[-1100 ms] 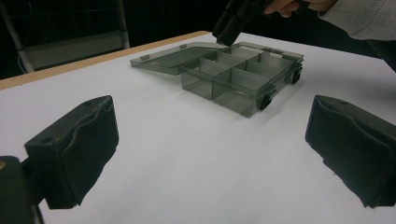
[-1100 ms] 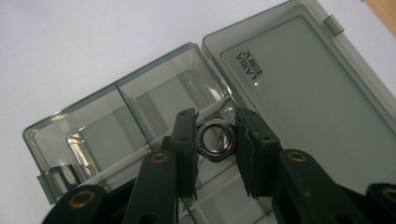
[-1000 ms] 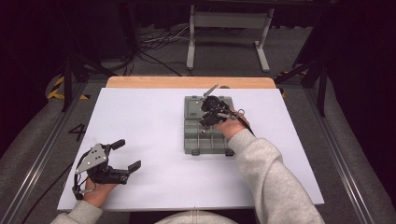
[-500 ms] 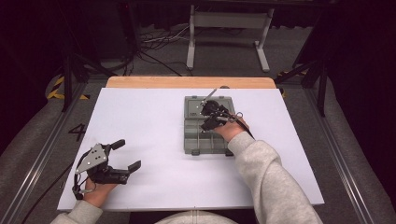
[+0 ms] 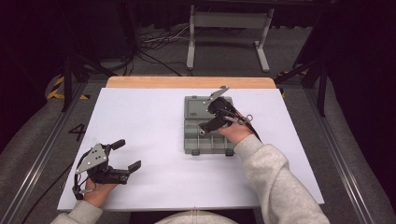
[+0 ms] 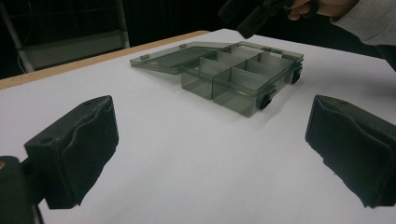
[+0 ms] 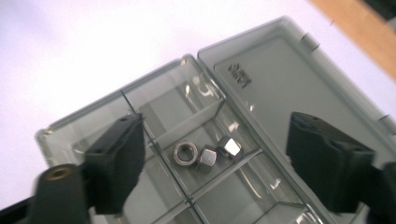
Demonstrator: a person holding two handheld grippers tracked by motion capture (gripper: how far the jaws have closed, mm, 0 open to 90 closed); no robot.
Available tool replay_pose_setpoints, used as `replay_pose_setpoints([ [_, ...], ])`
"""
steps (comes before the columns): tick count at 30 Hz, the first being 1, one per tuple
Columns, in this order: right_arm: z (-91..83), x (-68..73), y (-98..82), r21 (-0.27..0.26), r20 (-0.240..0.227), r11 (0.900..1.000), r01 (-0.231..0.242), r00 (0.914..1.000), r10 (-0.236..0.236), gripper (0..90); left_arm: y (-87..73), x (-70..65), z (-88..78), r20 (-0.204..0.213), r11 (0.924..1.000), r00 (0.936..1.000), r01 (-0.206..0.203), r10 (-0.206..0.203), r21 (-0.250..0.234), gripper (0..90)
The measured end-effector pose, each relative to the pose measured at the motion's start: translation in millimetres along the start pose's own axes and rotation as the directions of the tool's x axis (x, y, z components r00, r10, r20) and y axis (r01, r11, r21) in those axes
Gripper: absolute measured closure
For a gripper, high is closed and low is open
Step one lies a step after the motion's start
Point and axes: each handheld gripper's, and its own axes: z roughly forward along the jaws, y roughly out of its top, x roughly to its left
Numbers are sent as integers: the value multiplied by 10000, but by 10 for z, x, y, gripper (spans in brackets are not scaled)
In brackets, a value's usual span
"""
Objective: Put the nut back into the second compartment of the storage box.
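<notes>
I am resting my left hand-held gripper (image 5: 125, 155) near the worktop's (image 5: 154, 116) front left corner, jaws spread wide and holding nothing. Toward the back edge, right of centre, the grey compartment box (image 5: 207, 131) is lying with its lid (image 7: 299, 88) folded flat open. I am hovering my right hand-held gripper (image 5: 211, 122) over it, jaws released, above a compartment holding three metal nuts (image 7: 207, 153).

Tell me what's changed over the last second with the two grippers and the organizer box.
Very little. The right gripper hovers open over the organizer box and has only shifted slightly above it, gripping nothing. The left gripper stayed open at the near left, the box kept its place with the lid open, and the three nuts lie in one compartment.
</notes>
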Motion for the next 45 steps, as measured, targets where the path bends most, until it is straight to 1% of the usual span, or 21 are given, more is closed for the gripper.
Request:
replay_pose_setpoints([
  [3, -171, 38, -75, -789, 81, 9969, 49, 10000, -43, 132, 1, 2, -4, -1, 10000, 10000, 15, -15, 3, 35],
  [6, -333, 67, -185, -1582, 2, 9874, -39, 10000, 40, 102, -1, 0, 0, -9, 10000, 10000, -5, 5, -8, 34],
  [9, -454, 93, -297, -2147, 45, 9767, -59, 10000, 70, 75, 0, 0, -2, 10, 10000, 10000, 41, -41, 1, 34],
  [10, -454, 93, -297, -2147, 45, 9767, -59, 10000, 70, 75, 0, -8, 2, 2, 10000, 10000, 75, -75, -32, 34],
  [12, -572, 120, -432, -2685, 72, 9633, -4, 10000, 24, 55, 3, -10, 1, 16, 10000, 10000, 40, -40, -11, 34],
  [14, -640, 137, -524, -3036, 122, 9528, -26, 9999, 66, 45, 4, -15, 6, 14, 10000, 10000, 86, -86, -15, 33],
  [15, -689, 146, -595, -3290, 269, 9443, 30, 9996, 62, 44, 2, -17, 9, 6, 10000, 10000, 95, -94, -24, 33],
  [16, -727, 160, -657, -3483, 357, 9374, -35, 9992, 170, 39, 3, -17, 8, 32, 10000, 10000, 89, -89, 28, 32],
  [18, -787, 180, -783, -3954, 498, 9185, -10, 9985, 225, 35, 3, -14, 9, 23, 10000, 10000, 72, -72, 2, 32],
  [21, -846, 196, -957, -4403, 573, 8978, -107, 9976, 399, 28, 4, -16, 8, 14, 9999, 9999, 117, -117, -54, 31],
  [27, -918, 216, -1245, -5005, 649, 8655, -197, 9961, 602, 27, 10, -17, 2, 125, 9999, 9999, 105, -104, -90, 28],
  [29, -943, 234, -1340, -5152, 814, 8569, -162, 9944, 678, 27, 11, -18, 1, 124, 9999, 9999, 108, -107, -91, 26],
  [30, -951, 240, -1371, -5198, 850, 8542, -146, 9940, 687, 28, 11, -18, 0, 130, 9999, 9999, 112, -111, -96, 26],
  [34, -977, 263, -1530, -5409, 834, 8407, -268, 9929, 854, 27, 13, -18, -4, 174, 9997, 9997, 172, -169, -177, 23],
  [35, -982, 273, -1578, -5505, 799, 8342, -326, 9926, 915, 27, 13, -18, -4, 174, 9997, 9997, 172, -169, -177, 22],
  [36, -982, 273, -1578, -5505, 799, 8342, -326, 9926, 915, 27, 13, -19, -5, 191, 9996, 9996, 200, -196, -212, 22],
  [37, -985, 287, -1660, -5597, 756, 8277, -405, 9921, 997, 26, 17, -14, -12, 215, 9996, 9996, 192, -187, -218, 19],
  [38, -982, 291, -1687, -5648, 733, 8241, -438, 9920, 1029, 26, 17, -15, -13, 261, 9994, 9994, 236, -230, -239, 19],
  [40, -972, 300, -1749, -5684, 720, 8214, -469, 9917, 1065, 25, 20, -11, -19, 325, 9995, 9992, 253, -246, -202, 17],
  [43, -955, 323, -1857, -5740, 767, 8173, -498, 9905, 1143, 25, 19, -13, -18, 420, 9983, 9981, 462, -448, -343, 14],
  [45, -943, 326, -1925, -5819, 821, 8118, -492, 9895, 1188, 25, 22, -7, -25, 464, 9984, 9980, 456, -440, -344, 13],
])
